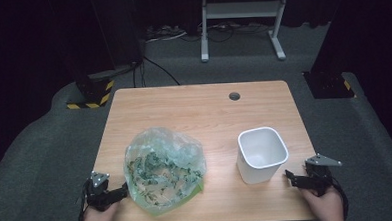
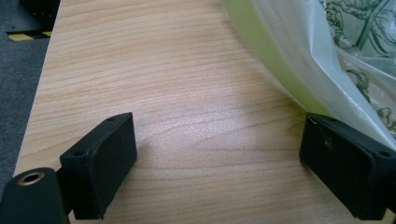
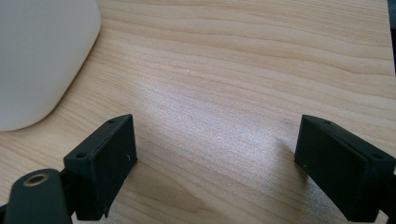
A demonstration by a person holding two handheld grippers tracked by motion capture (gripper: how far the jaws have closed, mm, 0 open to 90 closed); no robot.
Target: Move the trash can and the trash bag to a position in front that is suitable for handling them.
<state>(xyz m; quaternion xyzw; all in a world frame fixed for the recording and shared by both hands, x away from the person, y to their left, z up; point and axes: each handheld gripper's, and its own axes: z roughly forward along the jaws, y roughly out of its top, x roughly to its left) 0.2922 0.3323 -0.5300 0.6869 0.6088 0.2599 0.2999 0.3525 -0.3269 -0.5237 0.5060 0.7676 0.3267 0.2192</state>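
A clear plastic bag (image 1: 165,171) printed with green leaves lies on the wooden table (image 1: 199,115), left of centre near the front. A white square bin (image 1: 261,153) stands upright and empty to its right. My left gripper (image 1: 118,193) rests at the front left edge, open, with its right jaw close against the bag (image 2: 327,51). My right gripper (image 1: 292,179) sits open at the front right, just right of the bin (image 3: 37,60), with bare wood between its jaws.
A round cable hole (image 1: 234,96) marks the table's far side. Grey carpet surrounds the table. A white stand's legs (image 1: 240,23) and black bases with yellow-striped edges (image 1: 90,92) stand beyond the far edge.
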